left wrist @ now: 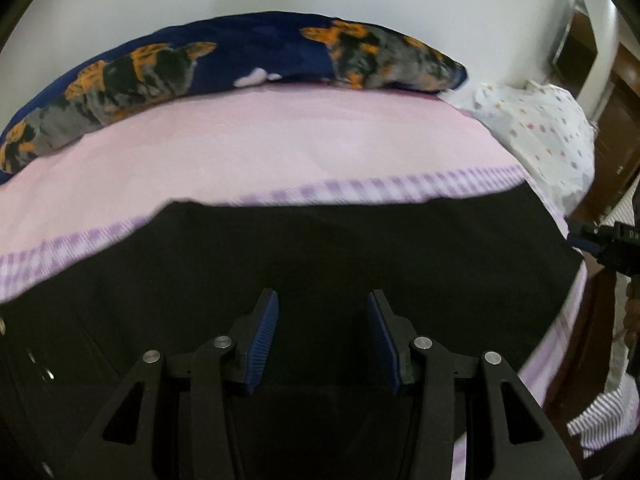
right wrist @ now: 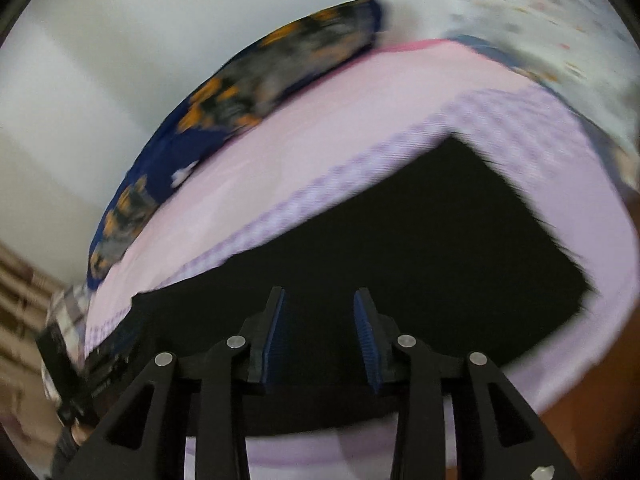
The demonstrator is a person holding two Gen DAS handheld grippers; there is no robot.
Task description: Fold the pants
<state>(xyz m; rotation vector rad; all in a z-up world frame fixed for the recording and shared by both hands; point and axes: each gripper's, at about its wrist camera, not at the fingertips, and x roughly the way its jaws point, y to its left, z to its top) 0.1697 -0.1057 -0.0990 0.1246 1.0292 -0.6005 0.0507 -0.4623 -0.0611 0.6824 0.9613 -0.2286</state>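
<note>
Black pants (left wrist: 340,248) lie flat on a pink bed sheet (left wrist: 260,144) with a lilac checked border. My left gripper (left wrist: 323,300) is open and empty, its blue pads just above the pants. The right gripper's body shows at the right edge of the left wrist view (left wrist: 612,244). In the right wrist view the pants (right wrist: 420,240) form a dark flat panel with a frayed right edge. My right gripper (right wrist: 319,298) is open and empty over the pants' near part. The left gripper (right wrist: 76,364) shows at the lower left.
A navy blanket with orange and grey print (left wrist: 168,76) lies along the white wall. A white dotted pillow (left wrist: 548,132) sits at the bed's right end. Dark wood furniture (left wrist: 616,112) stands beyond the bed's right edge.
</note>
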